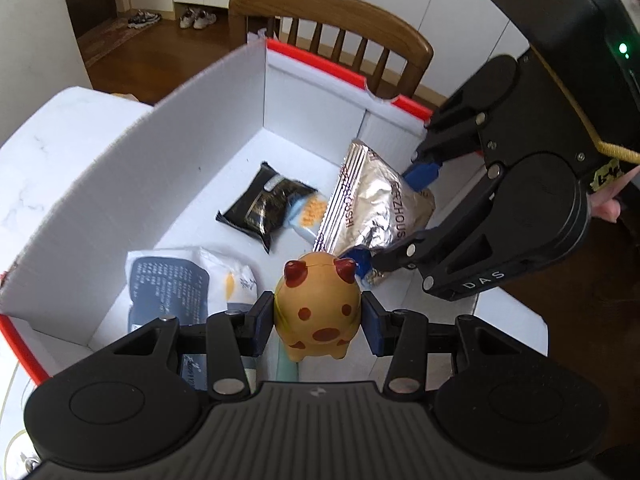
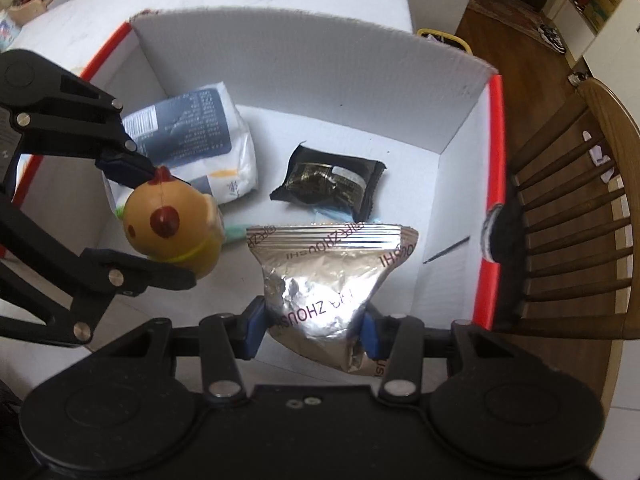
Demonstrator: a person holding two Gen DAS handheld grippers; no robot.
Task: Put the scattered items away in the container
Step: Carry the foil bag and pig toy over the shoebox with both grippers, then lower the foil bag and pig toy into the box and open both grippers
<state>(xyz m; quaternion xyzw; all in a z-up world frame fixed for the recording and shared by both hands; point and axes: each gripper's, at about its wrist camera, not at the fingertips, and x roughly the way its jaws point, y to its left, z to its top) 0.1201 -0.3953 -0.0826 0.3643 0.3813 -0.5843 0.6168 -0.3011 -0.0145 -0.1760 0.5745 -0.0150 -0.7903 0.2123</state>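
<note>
A white cardboard box [image 1: 208,120] [image 2: 320,60] with a red outer rim stands open on the table. My left gripper [image 1: 318,316] [image 2: 160,216] is shut on a tan toy animal [image 1: 318,312] [image 2: 168,224] with dark red spots, held over the box's near side. My right gripper [image 2: 316,328] [image 1: 394,208] is shut on a crumpled silver foil bag [image 2: 328,276] [image 1: 372,204], which hangs over the box interior. On the box floor lie a black packet [image 1: 264,204] [image 2: 332,182] and a white and blue pouch [image 1: 180,284] [image 2: 192,140].
A wooden chair [image 1: 340,28] [image 2: 576,216] stands right behind the box. A small pale blue and orange packet [image 1: 308,212] lies under the black one. White tabletop [image 1: 36,160] extends beside the box. Wooden floor and shoes [image 1: 196,18] lie beyond.
</note>
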